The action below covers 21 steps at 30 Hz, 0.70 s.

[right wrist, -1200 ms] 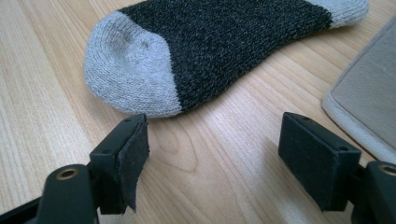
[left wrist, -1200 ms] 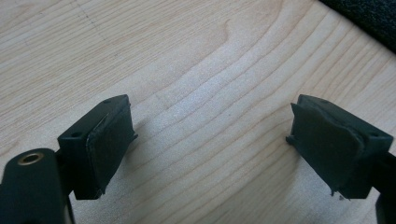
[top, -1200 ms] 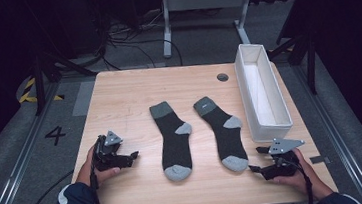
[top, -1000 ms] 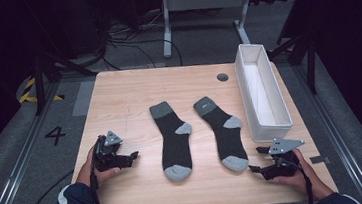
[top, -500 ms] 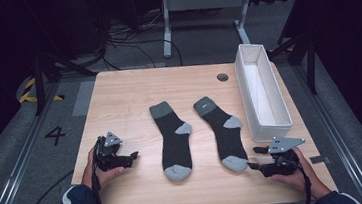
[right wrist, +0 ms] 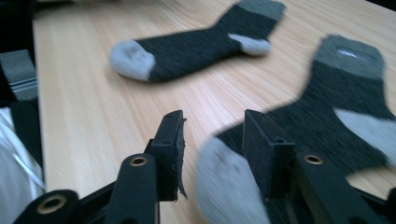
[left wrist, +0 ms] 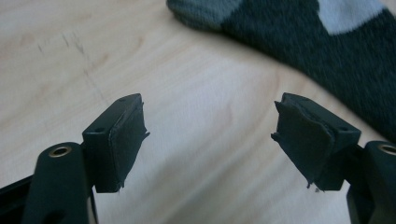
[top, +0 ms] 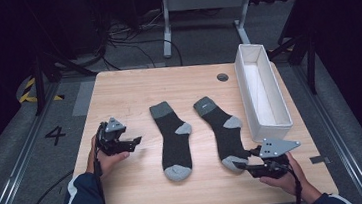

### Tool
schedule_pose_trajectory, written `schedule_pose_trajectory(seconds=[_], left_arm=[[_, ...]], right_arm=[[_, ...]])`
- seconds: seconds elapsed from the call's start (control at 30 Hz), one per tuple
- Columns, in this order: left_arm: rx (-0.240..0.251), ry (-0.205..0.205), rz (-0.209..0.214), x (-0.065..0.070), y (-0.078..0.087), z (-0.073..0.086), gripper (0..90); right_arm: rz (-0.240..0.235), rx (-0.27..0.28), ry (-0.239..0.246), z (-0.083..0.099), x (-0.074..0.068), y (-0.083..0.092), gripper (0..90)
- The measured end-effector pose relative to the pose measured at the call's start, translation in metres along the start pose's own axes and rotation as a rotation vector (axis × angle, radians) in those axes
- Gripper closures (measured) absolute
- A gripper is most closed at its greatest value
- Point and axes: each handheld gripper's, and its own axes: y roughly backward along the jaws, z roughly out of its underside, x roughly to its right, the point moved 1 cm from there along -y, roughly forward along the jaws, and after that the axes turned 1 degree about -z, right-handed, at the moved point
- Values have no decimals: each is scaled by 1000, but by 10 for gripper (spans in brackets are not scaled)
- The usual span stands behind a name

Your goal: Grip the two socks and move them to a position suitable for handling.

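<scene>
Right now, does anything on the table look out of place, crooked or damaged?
Nothing much. Both socks lie flat on the table, the left sock fairly straight, the right sock slanted toward the right tongs. The white box sits square at the right edge. Only the tongs' pads look frayed at the edges.

Left gripper (top: 131, 143) held low beside the left sock (top: 173, 138), jaws wide, just narrowing, nothing between. Right gripper (top: 241, 162) at the right sock's (top: 224, 128) toe, jaws closing around it.
</scene>
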Motion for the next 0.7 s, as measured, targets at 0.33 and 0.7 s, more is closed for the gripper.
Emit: schedule_pose_trajectory(seconds=[0.33,0.7], left_arm=[[47,-37,27,5,-39,-52,250],[-5,-25,-32,-1,-75,-66,357]], right_arm=[[-124,-28,87,-30,-34,-46,630],[-199,-86,206,-53,-65,-102,858]])
